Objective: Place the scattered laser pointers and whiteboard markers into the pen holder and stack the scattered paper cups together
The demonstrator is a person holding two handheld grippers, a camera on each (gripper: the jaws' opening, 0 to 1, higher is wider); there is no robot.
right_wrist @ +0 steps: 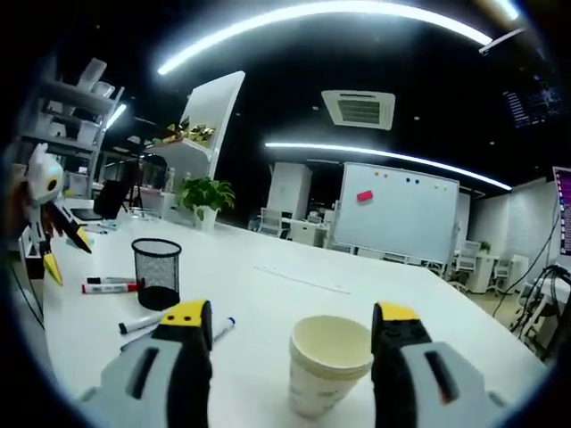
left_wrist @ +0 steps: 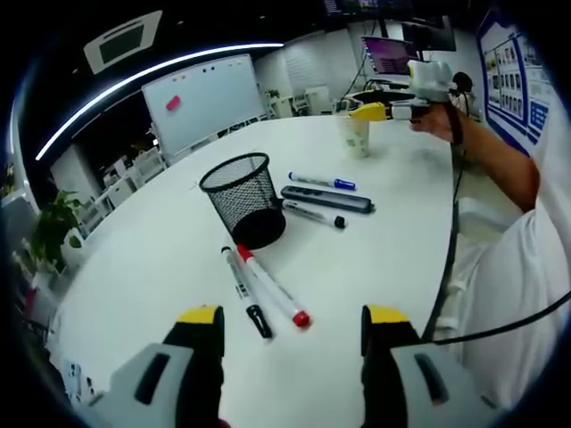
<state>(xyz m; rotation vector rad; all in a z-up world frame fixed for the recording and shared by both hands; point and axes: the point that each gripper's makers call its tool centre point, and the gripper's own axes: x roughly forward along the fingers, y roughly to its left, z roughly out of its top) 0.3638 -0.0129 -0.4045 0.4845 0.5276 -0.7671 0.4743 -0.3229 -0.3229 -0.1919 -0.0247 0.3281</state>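
Note:
A black mesh pen holder (left_wrist: 245, 201) stands upright on the white table (left_wrist: 152, 259). In front of it lie a black-capped marker (left_wrist: 245, 292) and a red-capped marker (left_wrist: 272, 287), just ahead of my open left gripper (left_wrist: 293, 316). Behind the holder lie a blue-capped marker (left_wrist: 321, 182), a dark laser pointer (left_wrist: 326, 199) and another black-capped marker (left_wrist: 314, 215). Far off, my right gripper (left_wrist: 370, 111) hovers at a paper cup (left_wrist: 357, 135). In the right gripper view, nested paper cups (right_wrist: 328, 361) stand between the jaws of my open right gripper (right_wrist: 293, 319), with gaps on both sides.
A person's hand (left_wrist: 437, 120) and sleeve are at the right table edge. A cable (left_wrist: 451, 259) runs along that edge. From the right gripper view, the pen holder (right_wrist: 157, 272) and left gripper (right_wrist: 67, 252) are far left. A whiteboard (left_wrist: 205, 98) and chairs stand beyond the table.

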